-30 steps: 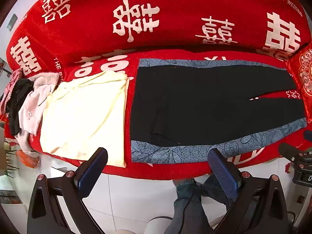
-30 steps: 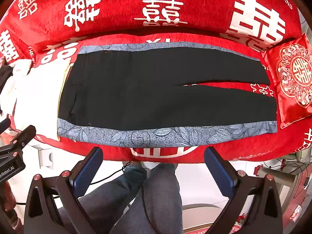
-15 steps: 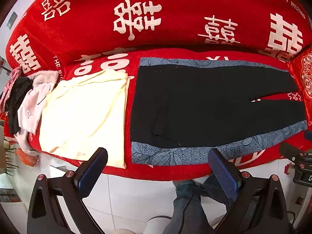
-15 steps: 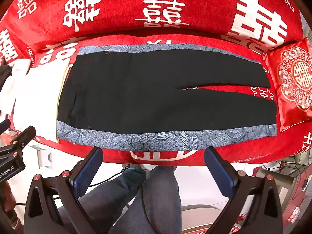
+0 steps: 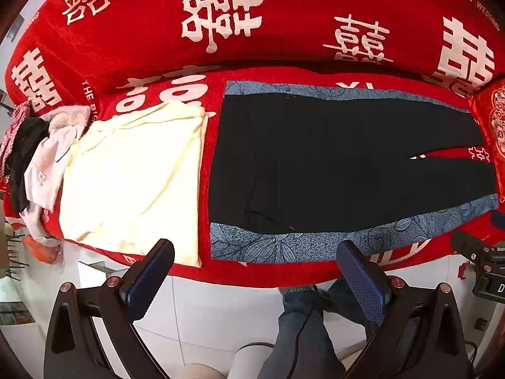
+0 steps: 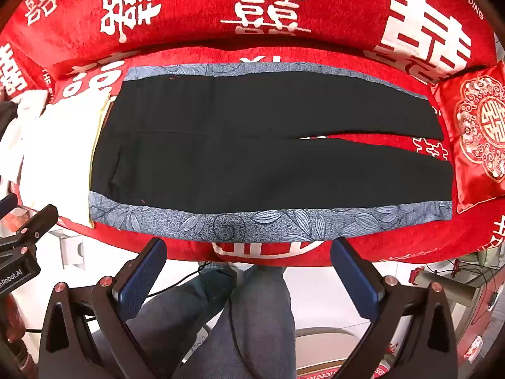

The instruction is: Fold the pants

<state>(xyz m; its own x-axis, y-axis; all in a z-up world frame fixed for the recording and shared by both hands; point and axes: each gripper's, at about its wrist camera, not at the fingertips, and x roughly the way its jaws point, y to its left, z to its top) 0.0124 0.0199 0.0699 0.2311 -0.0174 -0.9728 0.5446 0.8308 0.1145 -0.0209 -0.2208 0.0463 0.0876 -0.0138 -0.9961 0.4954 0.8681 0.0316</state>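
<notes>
Red sofa seat (image 6: pixel 394 246), black pants (image 6: pixel 252 145) flat, legs slightly parted

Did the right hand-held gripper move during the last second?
Yes, slightly. In its view the pants and sofa sit a little lower, so the right hand-held gripper tilted or rose slightly.

A home: red wedding-print sofa (image 6: pixel 315 6), cushion (image 6: pixel 479 132), tiled floor (image 5: pixel 221 309).

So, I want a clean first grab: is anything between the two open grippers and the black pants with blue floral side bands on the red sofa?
Nothing visible blocks either gripper; the black pants lie flat, uncovered.
</notes>
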